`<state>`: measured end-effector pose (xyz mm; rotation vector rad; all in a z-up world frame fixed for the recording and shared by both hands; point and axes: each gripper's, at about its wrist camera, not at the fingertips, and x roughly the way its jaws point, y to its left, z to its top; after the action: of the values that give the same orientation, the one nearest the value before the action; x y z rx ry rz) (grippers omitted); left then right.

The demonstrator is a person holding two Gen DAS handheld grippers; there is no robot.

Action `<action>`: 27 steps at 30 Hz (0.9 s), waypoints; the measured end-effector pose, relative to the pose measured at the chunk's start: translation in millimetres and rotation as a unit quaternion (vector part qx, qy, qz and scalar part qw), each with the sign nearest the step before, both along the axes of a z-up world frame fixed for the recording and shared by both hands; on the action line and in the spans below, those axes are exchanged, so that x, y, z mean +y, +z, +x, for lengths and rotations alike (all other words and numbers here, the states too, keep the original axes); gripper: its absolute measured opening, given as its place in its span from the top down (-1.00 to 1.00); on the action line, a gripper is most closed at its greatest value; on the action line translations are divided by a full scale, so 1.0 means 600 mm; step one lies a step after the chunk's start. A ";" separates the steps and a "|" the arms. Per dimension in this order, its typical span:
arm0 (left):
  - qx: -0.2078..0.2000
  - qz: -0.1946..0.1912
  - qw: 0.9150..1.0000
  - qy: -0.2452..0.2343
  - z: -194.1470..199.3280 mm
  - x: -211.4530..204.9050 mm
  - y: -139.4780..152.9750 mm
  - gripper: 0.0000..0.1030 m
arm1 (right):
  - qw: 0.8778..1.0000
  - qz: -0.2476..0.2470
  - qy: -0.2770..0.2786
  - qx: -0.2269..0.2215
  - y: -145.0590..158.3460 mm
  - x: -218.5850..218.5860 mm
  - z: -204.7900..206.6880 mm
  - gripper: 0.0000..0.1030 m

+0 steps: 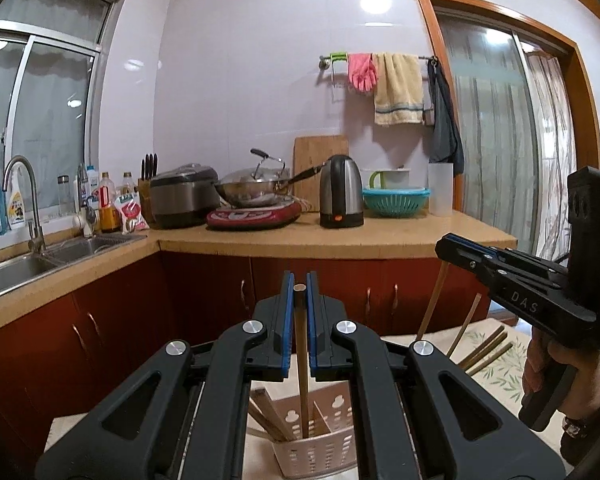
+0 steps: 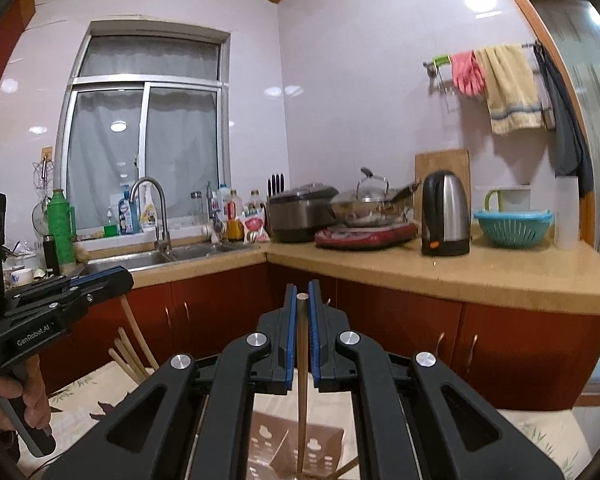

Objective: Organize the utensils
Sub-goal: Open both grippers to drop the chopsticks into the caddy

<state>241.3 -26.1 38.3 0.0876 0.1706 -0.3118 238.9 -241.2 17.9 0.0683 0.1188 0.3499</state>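
Left gripper [image 1: 299, 280] is pinching a wooden chopstick [image 1: 302, 380] near its top end, blue pads pressed onto it; the stick is hanging upright with its lower end already down inside the pink slotted holder [image 1: 320, 452]. Right gripper [image 2: 302, 294] is pinching a second chopstick [image 2: 301, 400] the same way, its tip sitting over or in the holder [image 2: 296, 440]; can't tell which compartment.

Risks, as I'm judging them:
- Both sticks are being held high on a thin shaft, so either could be pivoting or slipping in the pads on release.
- Two grippers are working one small holder, so frames could be clashing, or one stick could be knocking the other.
- Leaning chopsticks [image 1: 266, 420] already in the holder are crowding the slot; a tip catching them could be tipping the light plastic holder.

Around: more loose chopsticks [image 1: 486, 354] are lying on the floral tablecloth [image 1: 504, 368]. Kettle [image 1: 341, 192], wok [image 1: 256, 188] and sink [image 1: 16, 270] on the counter behind are well apart, not obstructing.
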 end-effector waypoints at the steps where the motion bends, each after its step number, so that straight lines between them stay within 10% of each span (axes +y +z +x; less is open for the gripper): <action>1: 0.004 0.000 1.000 0.000 0.002 0.000 -0.005 0.87 | 1.000 -0.001 0.001 0.006 -0.006 0.002 0.002 0.87; 18: 0.047 -0.003 0.999 0.024 0.017 0.016 -0.061 0.87 | 0.999 -0.016 -0.003 0.031 -0.033 0.013 -0.008 0.87; 27: 0.052 -0.003 0.998 0.029 0.015 0.016 -0.066 0.49 | 0.999 -0.024 -0.007 0.041 -0.040 0.016 -0.013 0.87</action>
<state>250.1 -16.5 -1.1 0.0596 0.2750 -0.2586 231.3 -231.6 -5.9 0.0355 0.2088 0.3298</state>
